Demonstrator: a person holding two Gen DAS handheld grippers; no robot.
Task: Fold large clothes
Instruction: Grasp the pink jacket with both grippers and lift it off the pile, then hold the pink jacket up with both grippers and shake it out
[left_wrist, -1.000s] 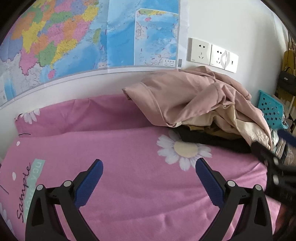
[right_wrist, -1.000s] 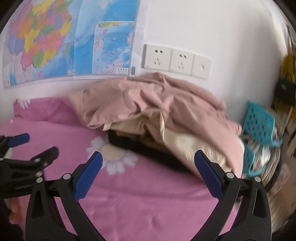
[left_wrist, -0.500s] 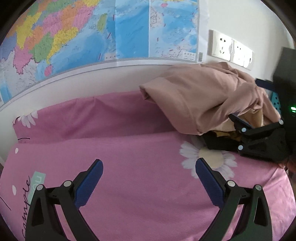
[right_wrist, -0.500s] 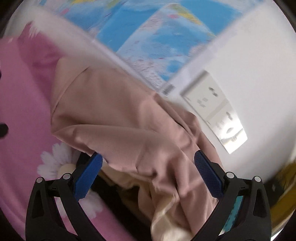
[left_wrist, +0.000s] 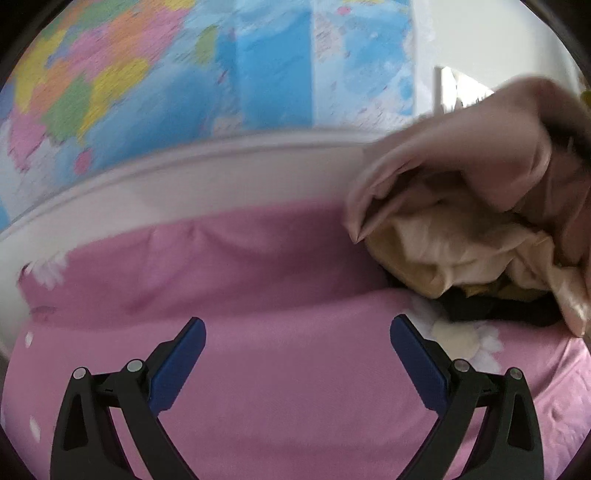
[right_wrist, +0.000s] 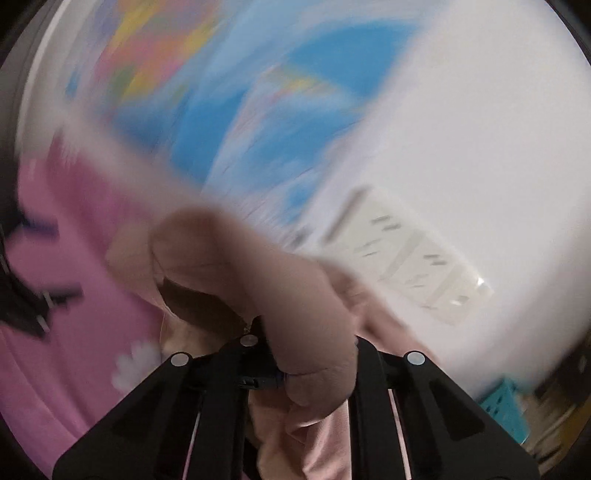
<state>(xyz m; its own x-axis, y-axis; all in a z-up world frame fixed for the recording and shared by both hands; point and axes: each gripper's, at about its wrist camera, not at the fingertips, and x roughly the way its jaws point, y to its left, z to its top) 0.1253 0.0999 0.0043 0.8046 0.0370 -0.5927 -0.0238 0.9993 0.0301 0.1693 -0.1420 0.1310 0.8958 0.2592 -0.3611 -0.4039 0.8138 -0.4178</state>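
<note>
A pile of clothes lies at the right on the pink bed sheet (left_wrist: 295, 406). Its top piece, a dusty pink garment (left_wrist: 461, 147), is lifted up off a cream garment (left_wrist: 443, 251) and a black one (left_wrist: 498, 314). My right gripper (right_wrist: 306, 354) has its jaws closing, and a thick fold of the pink garment (right_wrist: 258, 266) is bunched between them and pressed. My left gripper (left_wrist: 297, 332) stands open over bare sheet, left of the pile, with nothing between its blue pads. In the blurred right wrist view the left gripper (right_wrist: 29, 295) shows dark at the left edge.
A coloured map (left_wrist: 184, 74) covers the white wall behind the bed. Wall sockets (right_wrist: 406, 258) sit to its right. A teal basket (right_wrist: 506, 402) stands at the far right beyond the pile. Daisy prints mark the sheet (left_wrist: 465, 339).
The right gripper went from wide open to closed on the pink garment and rose with it, uncovering the cream cloth. The left gripper slid sideways, still open.
</note>
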